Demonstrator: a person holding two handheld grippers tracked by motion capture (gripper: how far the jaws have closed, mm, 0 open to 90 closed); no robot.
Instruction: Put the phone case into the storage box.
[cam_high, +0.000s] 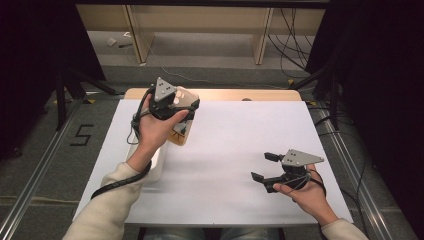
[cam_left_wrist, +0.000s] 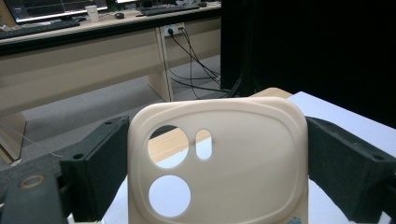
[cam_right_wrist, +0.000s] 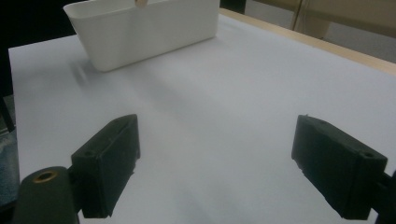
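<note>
Left gripper view shows one cream phone case (cam_left_wrist: 219, 158) with three holes, pinched between both jaws of the left gripper (cam_left_wrist: 215, 172). One white bin (cam_right_wrist: 144, 28) stands on the table (cam_right_wrist: 224, 121). The right gripper (cam_right_wrist: 229, 168) hovers spread wide.

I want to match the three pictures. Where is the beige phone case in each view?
High view: the phone case is upper left of centre, held up in the left gripper.
Left gripper view: it is low in the centre, between the two black fingers.
Right gripper view: a beige tip, probably the case, at the top edge above the white bin.
Shared landmark: the white table sheet.
</note>
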